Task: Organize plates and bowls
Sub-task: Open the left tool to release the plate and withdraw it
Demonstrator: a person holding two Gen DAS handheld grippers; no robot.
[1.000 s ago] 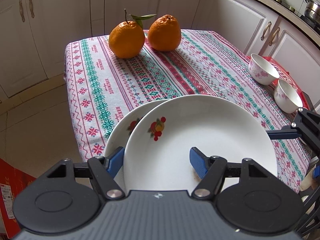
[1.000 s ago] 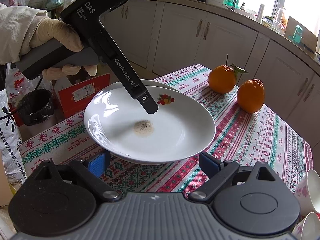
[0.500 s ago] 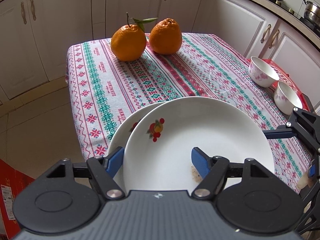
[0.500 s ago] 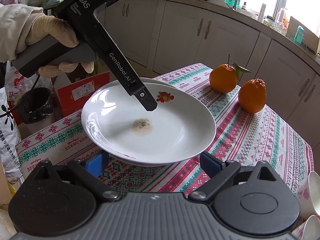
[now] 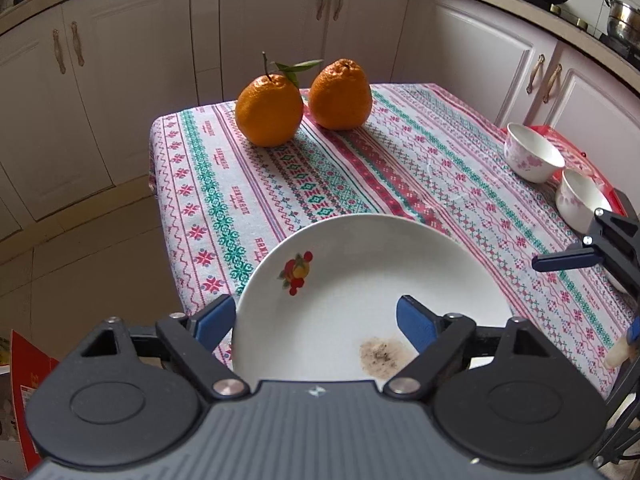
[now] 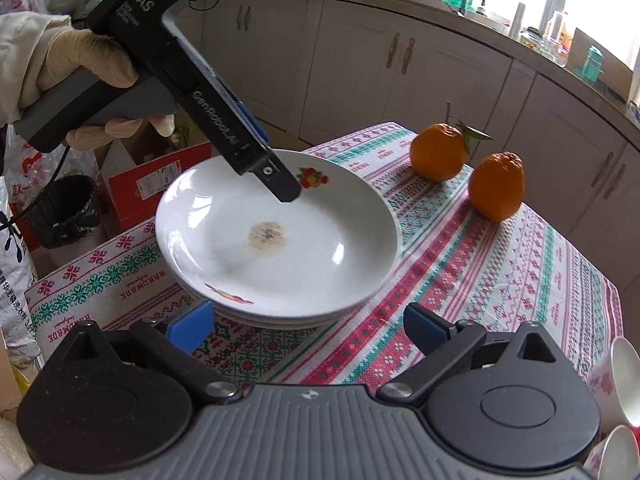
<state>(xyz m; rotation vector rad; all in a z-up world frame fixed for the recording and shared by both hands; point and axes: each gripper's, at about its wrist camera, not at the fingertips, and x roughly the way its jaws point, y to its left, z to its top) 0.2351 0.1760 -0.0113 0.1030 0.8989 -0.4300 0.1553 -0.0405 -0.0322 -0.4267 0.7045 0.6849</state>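
The white round ceramic plate with the fruit motif (image 6: 276,236) now sits squarely on a second white plate (image 6: 280,318) beneath it, the pair stacked near the table's (image 6: 500,280) corner on the patterned red-and-green tablecloth (image 5: 320,184). The left claw (image 5: 316,320) has just been opening; its blue pads straddle the top plate's near rim without pressing it, so the plate is released. The right claw (image 6: 308,326) stands wide and empty, its jaws having also just spread, just short of the stack's near edge. Two small white floral bowls (image 5: 534,158) wait apart on the table's right side, so the right claw is likely the nearer one for them. Two oranges (image 5: 268,110) rest at the far end.
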